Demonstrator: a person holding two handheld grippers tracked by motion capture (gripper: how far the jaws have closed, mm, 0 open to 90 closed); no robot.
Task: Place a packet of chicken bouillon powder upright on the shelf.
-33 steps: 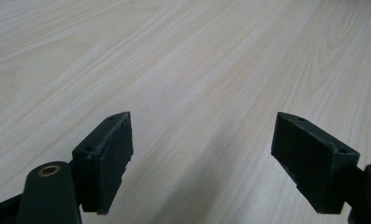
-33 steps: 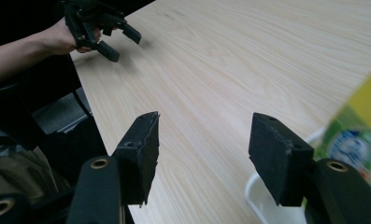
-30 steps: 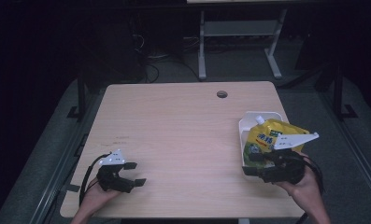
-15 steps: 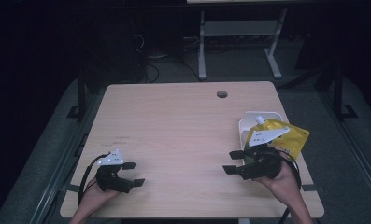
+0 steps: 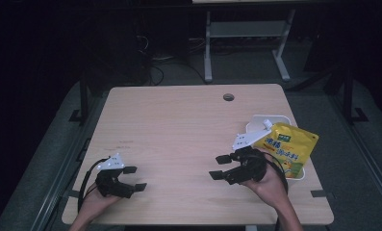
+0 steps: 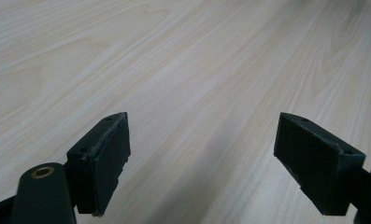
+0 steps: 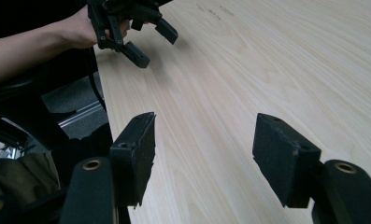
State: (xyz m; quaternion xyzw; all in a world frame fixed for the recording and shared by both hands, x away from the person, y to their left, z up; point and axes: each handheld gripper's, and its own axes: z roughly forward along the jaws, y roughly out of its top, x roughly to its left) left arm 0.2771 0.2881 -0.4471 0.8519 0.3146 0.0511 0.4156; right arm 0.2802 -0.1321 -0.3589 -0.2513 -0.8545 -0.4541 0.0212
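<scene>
Hovering low over the bench (image 5: 188, 125), right gripper (image 5: 218, 167) has its fingers (image 7: 135, 149) spread wide, nothing between them, pointing across the wood toward the left gripper (image 5: 134, 178). Yellow pouch (image 5: 287, 147) lies in the white tray (image 5: 261, 120) at the bench's right edge, just behind the right hand (image 5: 270, 185), not touched. Left gripper sits near the front-left corner, fingers (image 6: 103, 158) wide apart, empty.

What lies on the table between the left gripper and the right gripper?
Nothing: in the high view the wooden table is bare between the left gripper and the right gripper. The right gripper view shows the same bare stretch.
</scene>
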